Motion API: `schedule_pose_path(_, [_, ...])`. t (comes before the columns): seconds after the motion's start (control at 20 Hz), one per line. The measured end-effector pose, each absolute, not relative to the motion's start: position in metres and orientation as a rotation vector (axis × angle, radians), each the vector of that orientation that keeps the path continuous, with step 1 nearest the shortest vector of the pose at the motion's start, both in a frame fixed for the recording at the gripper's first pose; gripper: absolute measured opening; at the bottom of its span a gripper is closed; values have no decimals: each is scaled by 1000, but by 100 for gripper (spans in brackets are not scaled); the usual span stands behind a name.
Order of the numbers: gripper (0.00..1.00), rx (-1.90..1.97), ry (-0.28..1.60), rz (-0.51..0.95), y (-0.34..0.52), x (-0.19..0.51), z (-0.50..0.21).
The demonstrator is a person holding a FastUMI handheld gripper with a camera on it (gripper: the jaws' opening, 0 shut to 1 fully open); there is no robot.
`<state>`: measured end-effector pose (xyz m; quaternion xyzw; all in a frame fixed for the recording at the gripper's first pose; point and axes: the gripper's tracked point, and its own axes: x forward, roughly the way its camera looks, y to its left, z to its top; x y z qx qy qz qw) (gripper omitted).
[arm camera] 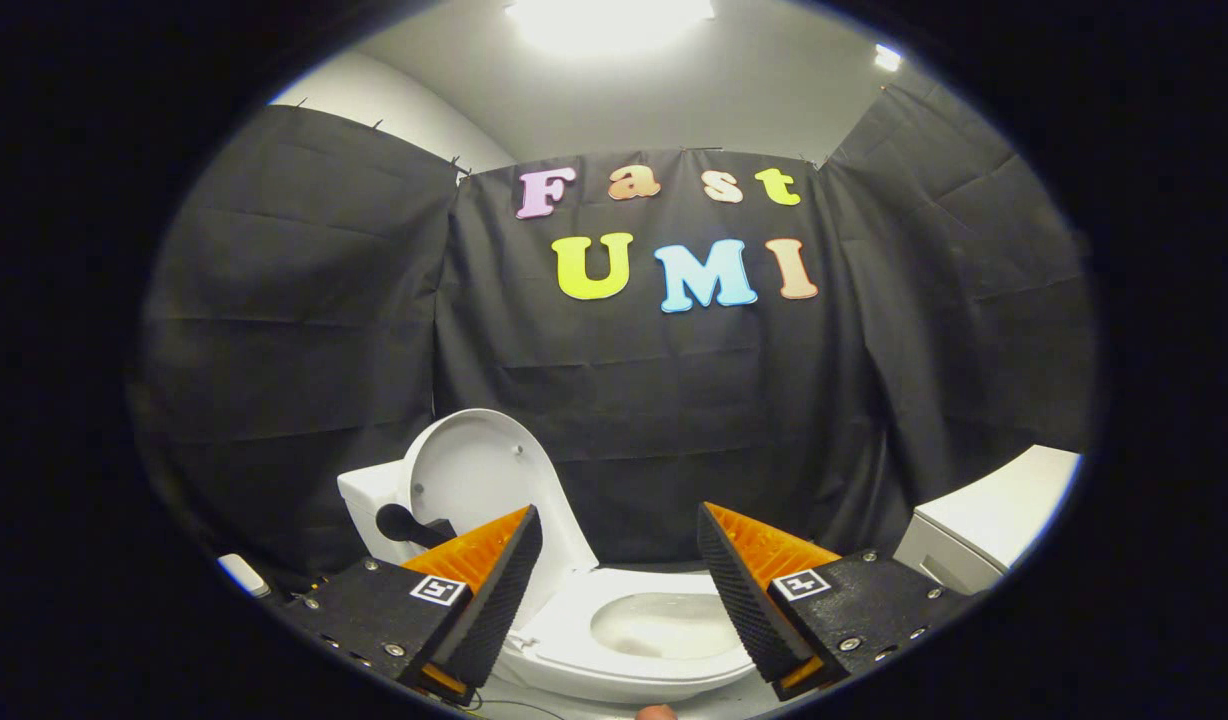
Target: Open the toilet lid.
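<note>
Beyond spread tool [619,540] fingers: toilet lid [479,470] upright, seemingly untouched.

The toilet lid [479,470] is seen in plain glossy white, as are the seat [574,630] and the tank [369,510]. The bowl [664,625] appears pale grey inside. A black rounded part [399,522], possibly a handle, is set against the white. The cabinet [984,535] is white. The booth's wall [304,330] is draped in plain black cloth, and the ceiling [674,90] is rendered light grey.
</note>
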<state>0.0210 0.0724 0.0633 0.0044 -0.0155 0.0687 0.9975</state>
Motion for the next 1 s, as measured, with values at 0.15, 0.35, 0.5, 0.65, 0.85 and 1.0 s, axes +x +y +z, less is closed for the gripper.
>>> schedule_pose_path(0.15, [95,-9,-42,138,68,13,65])
schedule_pose_path(0.35, [95,-40,-72,130,58,5,71])
schedule_pose_path(0.5, [95,-31,-73,122,49,2,71])
schedule_pose_path(0.65, [95,-35,-68,108,40,1,68])
schedule_pose_path(0.85, [95,-50,-63,93,32,1,62])
schedule_pose_path(1.0, [95,-42,-51,87,29,0,59])
